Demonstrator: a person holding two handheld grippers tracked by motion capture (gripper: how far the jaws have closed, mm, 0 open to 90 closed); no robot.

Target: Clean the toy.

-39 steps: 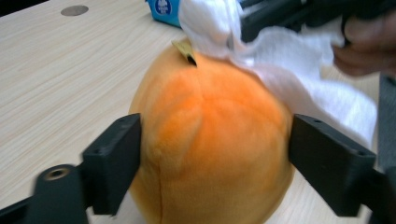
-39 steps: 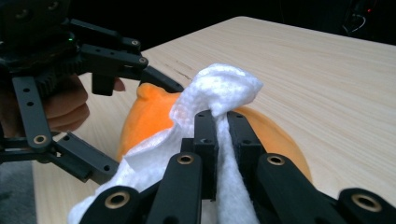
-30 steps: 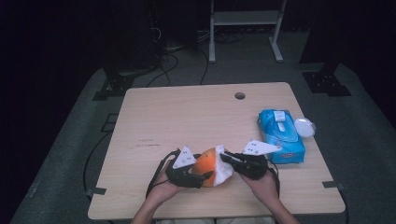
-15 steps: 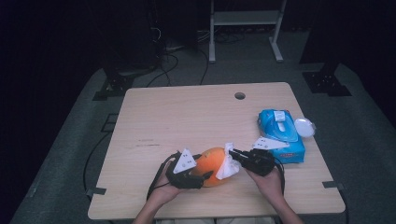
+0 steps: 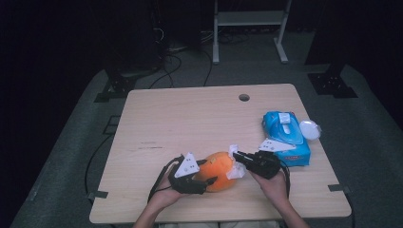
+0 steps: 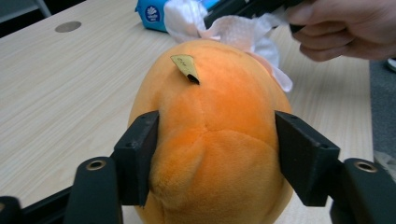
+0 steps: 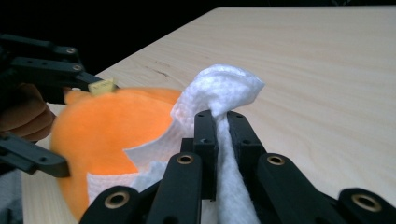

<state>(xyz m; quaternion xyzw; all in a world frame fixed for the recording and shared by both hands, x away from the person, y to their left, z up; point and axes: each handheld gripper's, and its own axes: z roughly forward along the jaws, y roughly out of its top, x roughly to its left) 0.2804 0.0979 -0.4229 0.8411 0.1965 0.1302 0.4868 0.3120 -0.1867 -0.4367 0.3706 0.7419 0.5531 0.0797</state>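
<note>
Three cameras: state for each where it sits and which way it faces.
High view: above the table's near edge, facing forward and down; forearms, both hands.
Left gripper view: on the left gripper, along jaws clamping the orange plush; the other hand beyond.
Right gripper view: on the right gripper, along jaws pinching a white wipe.
All share plush and wipe.

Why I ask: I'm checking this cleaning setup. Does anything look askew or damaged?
Nothing stands out. The left gripper clamps the orange plush toy, the right gripper presses a white wipe on it, and the blue wipes pack lies flat.
</note>
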